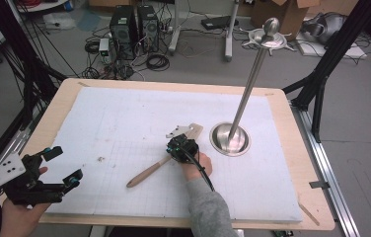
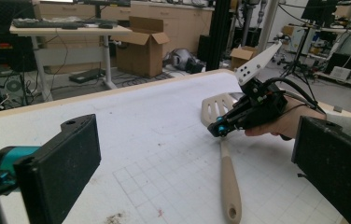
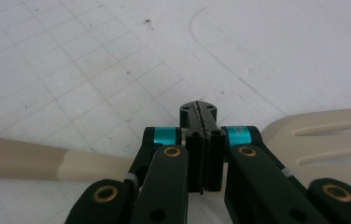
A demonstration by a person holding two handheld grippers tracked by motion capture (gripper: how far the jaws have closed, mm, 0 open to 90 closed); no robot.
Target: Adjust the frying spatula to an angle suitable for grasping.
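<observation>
Jaws of the right gripper stand pressed together, gripping nothing, directly over the cream slotted plastic spatula, which lies diagonally mid-counter, head far-right, handle near-left, while the left gripper hangs wide open, empty, well apart at near left.

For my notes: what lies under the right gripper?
The slotted spatula lies on the mat under the right gripper; its neck is covered by the closed jaws, so any grip is unclear.

spatula neck hidden behind jaws
</observation>
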